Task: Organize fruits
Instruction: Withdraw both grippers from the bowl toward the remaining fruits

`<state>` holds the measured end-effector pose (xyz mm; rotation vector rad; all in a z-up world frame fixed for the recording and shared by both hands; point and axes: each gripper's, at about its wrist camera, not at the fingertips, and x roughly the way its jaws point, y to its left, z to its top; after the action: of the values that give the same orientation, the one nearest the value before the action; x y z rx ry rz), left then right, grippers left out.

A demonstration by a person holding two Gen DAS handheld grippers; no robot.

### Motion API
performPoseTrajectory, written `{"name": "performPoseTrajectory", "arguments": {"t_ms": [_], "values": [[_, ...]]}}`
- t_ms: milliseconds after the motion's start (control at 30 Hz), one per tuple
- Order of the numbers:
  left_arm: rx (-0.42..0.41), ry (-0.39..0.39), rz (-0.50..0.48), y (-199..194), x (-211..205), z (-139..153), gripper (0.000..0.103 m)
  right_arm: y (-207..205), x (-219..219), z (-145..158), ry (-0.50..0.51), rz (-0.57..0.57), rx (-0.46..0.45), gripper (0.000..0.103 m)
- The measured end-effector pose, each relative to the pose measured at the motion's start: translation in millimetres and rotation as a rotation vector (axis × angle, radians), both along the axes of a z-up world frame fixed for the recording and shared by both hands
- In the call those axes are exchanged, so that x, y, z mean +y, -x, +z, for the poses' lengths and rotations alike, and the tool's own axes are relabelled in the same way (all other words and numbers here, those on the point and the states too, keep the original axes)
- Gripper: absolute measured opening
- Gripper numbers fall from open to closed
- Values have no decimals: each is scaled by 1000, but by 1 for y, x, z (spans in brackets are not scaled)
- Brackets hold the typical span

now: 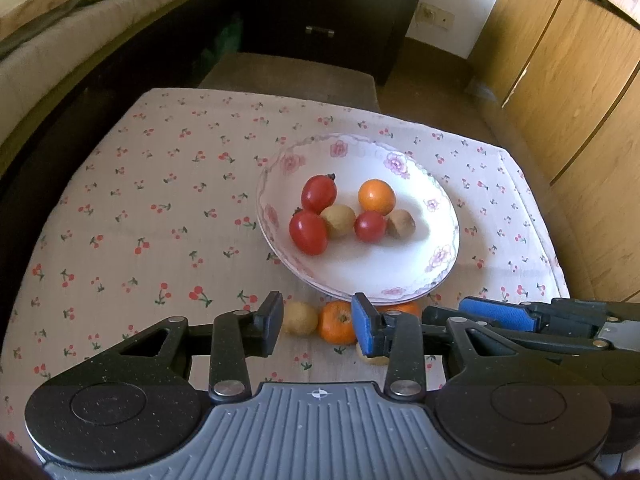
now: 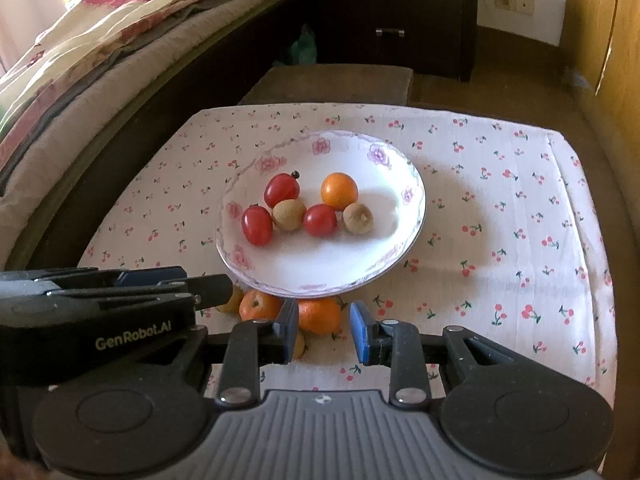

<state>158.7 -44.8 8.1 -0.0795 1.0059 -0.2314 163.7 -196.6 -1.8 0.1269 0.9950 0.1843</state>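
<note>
A flowered white plate (image 1: 400,160) (image 2: 320,264) holds three red fruits, one orange (image 1: 377,196) and two brown kiwis. On the cherry-print cloth by its near rim lie a kiwi (image 1: 300,318), an orange (image 1: 338,322) (image 2: 258,306) and a second orange (image 2: 320,314). My left gripper (image 1: 319,328) hovers open over the kiwi and first orange, touching neither. My right gripper (image 2: 326,332) sits above the second orange with its jaws drawn narrow, and cloth shows between the orange and the blue pad (image 2: 360,336). A yellowish fruit (image 1: 374,359) peeks from under a finger.
A bed (image 2: 80,60) runs along the left. A dark chest of drawers (image 1: 332,12) and a brown stool (image 1: 288,72) stand beyond the table. Wooden cupboard doors (image 1: 560,80) line the right. The two grippers sit side by side at the table's near edge.
</note>
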Motion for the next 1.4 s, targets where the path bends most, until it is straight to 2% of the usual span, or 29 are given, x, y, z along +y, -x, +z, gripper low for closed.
{"name": "performPoseTrajectory", "arguments": {"t_ms": [400,767,1000,1200,1400], "values": [[12,5,16,0,8,0,48,-9,2,-15,-62,-20,48,30],[33,19,29,-3,15,-4,51,-22,8,-33,-35,-33,70,37],[47,26,29,-4,15,-8,54,-25,6,-45,-56,-42,83,36],[64,41,31,-6,14,-13,54,-19,4,-39,-42,-26,84,36],[69,21,17,-9,7,-22,53,-8,-2,-36,-26,-8,79,35]]}}
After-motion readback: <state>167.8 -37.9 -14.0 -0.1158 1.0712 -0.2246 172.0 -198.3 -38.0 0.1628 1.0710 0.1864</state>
